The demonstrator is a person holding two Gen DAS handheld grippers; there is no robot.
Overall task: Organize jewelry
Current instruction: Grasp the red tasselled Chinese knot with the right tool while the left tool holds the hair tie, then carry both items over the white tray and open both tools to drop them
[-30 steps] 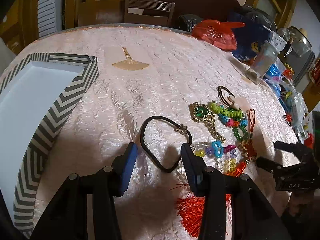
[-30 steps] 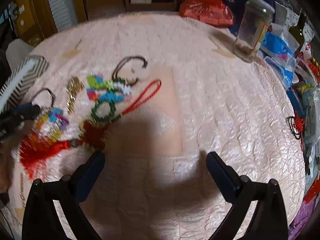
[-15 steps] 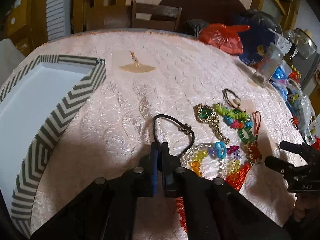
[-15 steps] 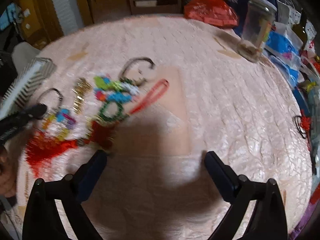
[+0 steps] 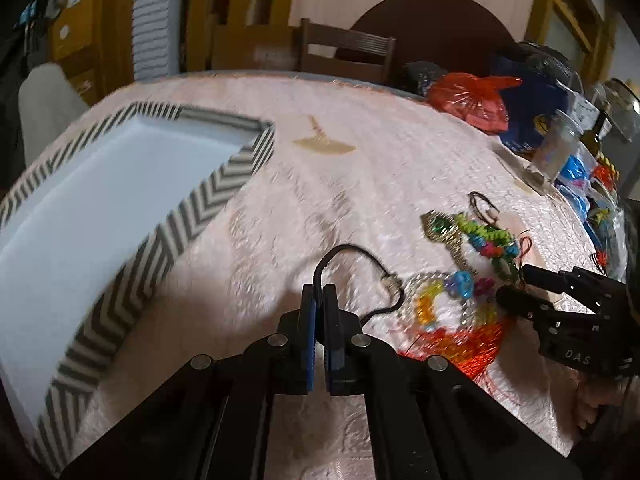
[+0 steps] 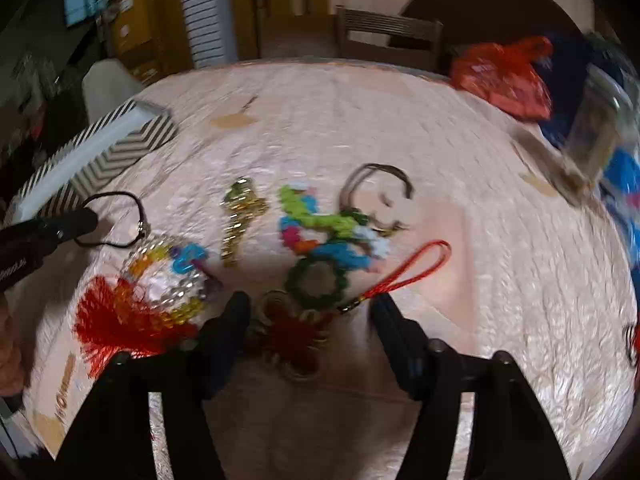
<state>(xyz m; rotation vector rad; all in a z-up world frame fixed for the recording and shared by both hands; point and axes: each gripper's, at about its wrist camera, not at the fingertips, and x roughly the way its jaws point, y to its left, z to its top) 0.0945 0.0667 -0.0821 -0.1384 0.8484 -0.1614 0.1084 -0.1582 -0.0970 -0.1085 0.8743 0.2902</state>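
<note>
My left gripper is shut on a black cord bracelet and lifts it off the pink tablecloth; it also shows in the right wrist view. My right gripper is open, straddling a red Chinese-knot tassel charm with its red loop. Around it lie a bead bracelet, a gold pendant, a colourful flower chain, a green ring and a brown cord. The right gripper also shows at the right of the left wrist view.
A white tray with a grey chevron rim stands at the left, also in the right wrist view. A glass jar, a red bag and blue bags crowd the far right. A wooden chair stands behind the table.
My left gripper closed on the black cord bracelet and has raised it, pulling back. My right gripper moved left and forward over the red knot charm.
</note>
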